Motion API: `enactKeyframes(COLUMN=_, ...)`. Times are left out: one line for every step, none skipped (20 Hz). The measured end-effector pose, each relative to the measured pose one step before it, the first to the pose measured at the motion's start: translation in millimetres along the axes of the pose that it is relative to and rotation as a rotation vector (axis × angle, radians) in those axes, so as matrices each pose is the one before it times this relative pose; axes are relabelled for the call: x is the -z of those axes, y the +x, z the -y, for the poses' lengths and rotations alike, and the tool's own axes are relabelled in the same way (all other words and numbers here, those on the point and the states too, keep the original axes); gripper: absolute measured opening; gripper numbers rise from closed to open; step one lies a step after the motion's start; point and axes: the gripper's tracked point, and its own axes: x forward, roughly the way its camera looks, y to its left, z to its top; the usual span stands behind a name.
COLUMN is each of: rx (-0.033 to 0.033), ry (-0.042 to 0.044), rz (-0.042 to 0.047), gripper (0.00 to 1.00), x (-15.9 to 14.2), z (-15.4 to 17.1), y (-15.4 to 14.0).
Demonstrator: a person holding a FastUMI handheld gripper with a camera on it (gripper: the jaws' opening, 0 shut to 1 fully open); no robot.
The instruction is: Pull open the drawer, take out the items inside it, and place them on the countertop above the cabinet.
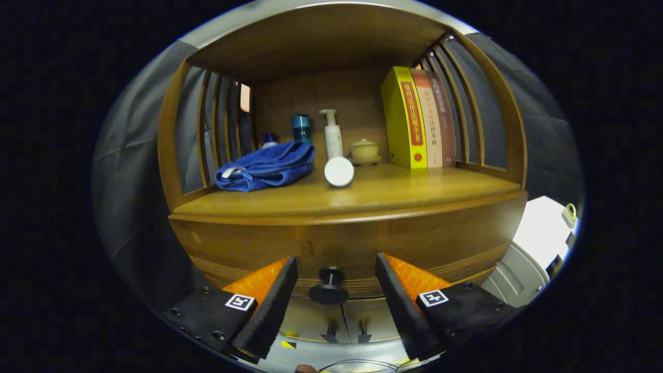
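Note:
A wooden cabinet faces me, its drawer front (pixel 342 243) closed under the countertop (pixel 404 194). The dark round drawer knob (pixel 328 287) sits between my two fingers, a little below their tips. My gripper (pixel 336 267) is open; neither finger touches the knob. On the countertop lie a folded blue towel (pixel 267 167) at the left and a white bottle (pixel 339 171) on its side, its round end toward me. What is inside the drawer is hidden.
At the back of the shelf stand a blue can (pixel 301 128), a white pump bottle (pixel 332 134) and a small lidded cup (pixel 365 151). Upright books (pixel 417 119) lean at the right. Slatted sides close the shelf. Two lower cabinet doors (pixel 342 321) sit beneath the drawer.

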Motion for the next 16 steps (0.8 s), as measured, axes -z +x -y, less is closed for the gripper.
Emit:
enactKeyframes(rx=0.01061, ry=-0.00669, rz=0.02526, gripper=0.99, x=-17.62, z=0.04, y=-8.02)
enactKeyframes(rx=0.01607, ry=-0.01160, rz=0.01735, gripper=0.99, x=-16.47, z=1.60, y=-7.30)
enactKeyframes(rx=0.01188, ry=-0.01288, rz=0.01378, gripper=0.99, x=-16.96, z=2.08, y=-5.29)
enactKeyframes(rx=0.00560, ry=-0.01683, rz=0.00873, gripper=0.99, x=-17.62, z=-0.72, y=-5.44)
enactKeyframes(rx=0.00756, ry=-0.01957, rz=0.00741, gripper=0.99, x=-18.54, z=0.92, y=-8.50)
enactKeyframes(rx=0.00647, ry=-0.01393, rz=0.00421, gripper=0.99, x=-16.22, z=-0.68, y=-7.37)
enactKeyframes(rx=0.00263, ry=-0.00472, rz=0.00411, gripper=0.99, x=-16.44, z=-3.05, y=-7.57)
enactKeyframes(rx=0.00315, ry=-0.00107, rz=0.00149, gripper=0.99, x=-15.59, z=-3.46, y=-7.65)
enactKeyframes(rx=0.00771, ry=-0.00464, rz=0.00069, gripper=0.99, x=-16.31, z=-2.32, y=-9.90)
enactKeyframes(rx=0.00748, ry=-0.01038, rz=-0.00049, gripper=0.99, x=-13.66, z=-1.72, y=-7.94)
enactKeyframes(rx=0.00652, ry=-0.01198, rz=0.00176, gripper=0.99, x=-13.98, z=-2.28, y=-8.93)
enactKeyframes(rx=-0.00058, ry=-0.00577, rz=0.00995, gripper=0.99, x=-15.80, z=-4.88, y=-9.88)
enactKeyframes(rx=-0.01251, ry=0.00629, rz=0.02112, gripper=0.99, x=-17.18, z=-7.34, y=-9.80)
enactKeyframes(rx=-0.01636, ry=0.01432, rz=0.02837, gripper=0.99, x=-23.90, z=-9.41, y=-9.91)
enactKeyframes(rx=-0.01011, ry=0.01561, rz=0.03134, gripper=0.99, x=-18.83, z=-7.98, y=-11.29)
enactKeyframes(rx=-0.00515, ry=0.00831, rz=0.02235, gripper=0.99, x=-15.62, z=-5.64, y=-7.52)
